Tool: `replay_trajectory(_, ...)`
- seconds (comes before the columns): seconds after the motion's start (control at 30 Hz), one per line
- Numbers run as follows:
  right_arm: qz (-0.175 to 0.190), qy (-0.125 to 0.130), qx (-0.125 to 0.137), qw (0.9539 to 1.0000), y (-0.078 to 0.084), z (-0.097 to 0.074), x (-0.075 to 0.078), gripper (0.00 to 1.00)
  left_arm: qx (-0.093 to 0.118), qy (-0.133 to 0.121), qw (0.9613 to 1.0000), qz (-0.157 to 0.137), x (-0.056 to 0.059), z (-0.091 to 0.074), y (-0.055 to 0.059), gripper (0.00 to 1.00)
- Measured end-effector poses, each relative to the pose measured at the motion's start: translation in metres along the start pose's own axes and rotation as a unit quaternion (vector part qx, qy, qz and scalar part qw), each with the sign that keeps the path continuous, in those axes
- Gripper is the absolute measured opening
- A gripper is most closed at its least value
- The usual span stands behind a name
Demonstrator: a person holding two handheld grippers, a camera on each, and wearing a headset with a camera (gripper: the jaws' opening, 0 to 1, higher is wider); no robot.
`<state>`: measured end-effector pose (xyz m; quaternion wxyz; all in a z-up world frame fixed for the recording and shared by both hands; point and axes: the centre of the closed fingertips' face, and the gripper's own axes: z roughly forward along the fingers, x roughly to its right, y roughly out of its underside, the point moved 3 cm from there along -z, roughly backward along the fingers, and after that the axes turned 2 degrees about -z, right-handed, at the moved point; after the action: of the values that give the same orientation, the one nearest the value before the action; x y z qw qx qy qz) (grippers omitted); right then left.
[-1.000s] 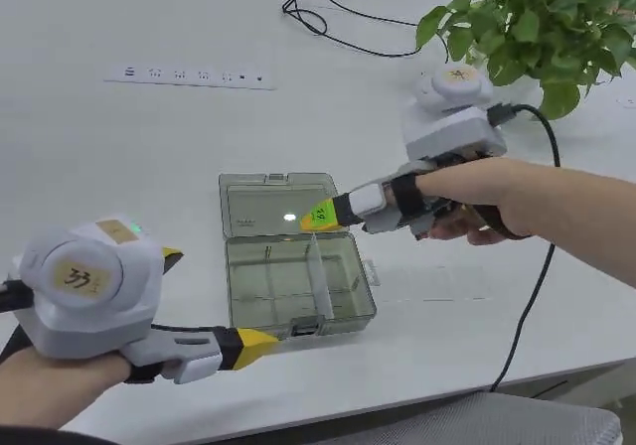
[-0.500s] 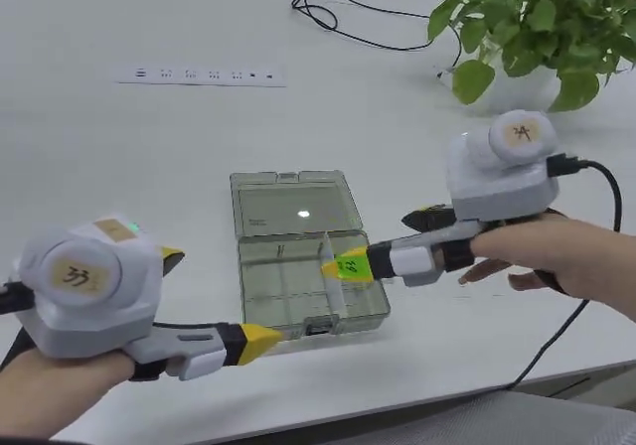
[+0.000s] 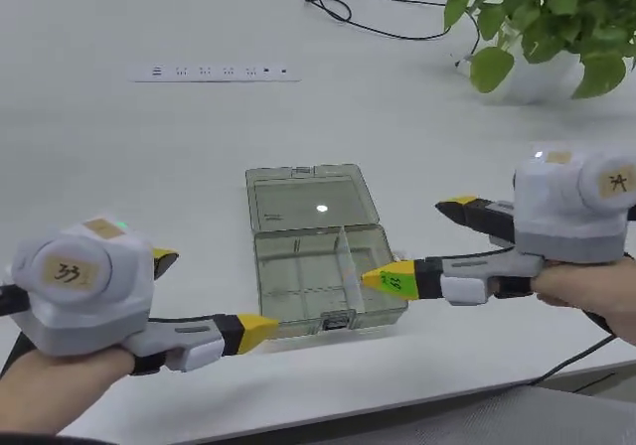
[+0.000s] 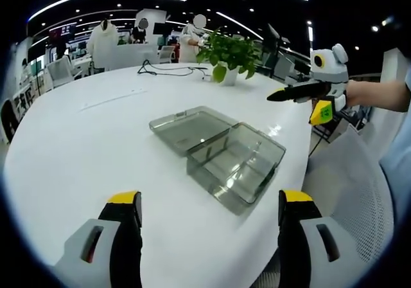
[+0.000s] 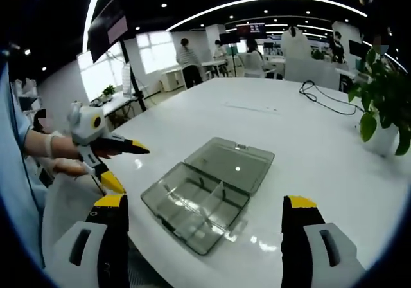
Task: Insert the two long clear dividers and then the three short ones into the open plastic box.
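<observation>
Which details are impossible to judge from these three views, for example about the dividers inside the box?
- Divider count in the plastic box: head view, clear on clear. One upright divider is plain; the fainter lines may be only slots.
- Box's right front corner: head view, covered by one jaw of the right gripper.
- Plant: head view, cut off by the top edge.
- Power strip sockets: head view, too small.

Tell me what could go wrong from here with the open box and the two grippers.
The plastic box lies near the front edge of the table; a push might slide it off. The clear divider standing inside is thin and hard to see; the right gripper, jaws open and empty, might clip it loose.
</observation>
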<state>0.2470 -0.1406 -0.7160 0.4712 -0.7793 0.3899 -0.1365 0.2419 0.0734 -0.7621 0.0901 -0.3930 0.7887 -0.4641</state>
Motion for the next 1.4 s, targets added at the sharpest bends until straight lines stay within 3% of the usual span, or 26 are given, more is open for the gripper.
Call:
replay_trajectory(0.03,0.000,0.000,0.004,1.0000,0.001,-0.001,0.001,1.00,-0.001,-0.003,1.0000,-0.002,-0.002,-0.001,0.001,0.89)
replay_trajectory(0.07,-0.009,0.006,0.024,0.9997,-0.002,-0.002,0.001,1.00,-0.001,-0.009,0.9999,-0.007,-0.005,-0.002,0.002,0.89)
replay_trajectory(0.3,-0.008,0.002,0.031,0.9995,0.010,-0.010,-0.006,1.00,-0.006,-0.052,0.9983,-0.024,-0.027,-0.009,0.009,0.89)
replay_trajectory(0.47,-0.013,0.004,0.034,0.9993,0.018,-0.015,-0.008,1.00,-0.020,-0.103,0.9940,-0.030,-0.052,-0.018,0.016,0.86)
replay_trajectory(0.67,-0.026,0.002,0.031,0.9992,0.025,-0.021,-0.005,1.00,-0.057,-0.145,0.9869,-0.044,-0.075,-0.027,0.030,0.79)
replay_trajectory(0.8,-0.025,0.005,0.029,0.9993,0.029,-0.024,-0.002,1.00,-0.095,-0.160,0.9813,-0.049,-0.086,-0.030,0.042,0.75)
replay_trajectory(1.17,-0.024,-0.001,0.026,0.9994,0.036,-0.027,0.002,1.00,-0.157,-0.188,0.9689,-0.035,-0.100,-0.030,0.057,0.62)
replay_trajectory(1.3,-0.022,-0.002,0.027,0.9994,0.038,-0.028,0.002,1.00,-0.176,-0.185,0.9662,-0.036,-0.099,-0.027,0.064,0.57)
replay_trajectory(1.33,-0.022,-0.003,0.028,0.9994,0.037,-0.028,0.002,1.00,-0.167,-0.185,0.9677,-0.041,-0.099,-0.027,0.062,0.57)
replay_trajectory(1.4,-0.022,-0.003,0.029,0.9993,0.037,-0.028,0.002,1.00,-0.171,-0.185,0.9666,-0.045,-0.100,-0.027,0.061,0.56)
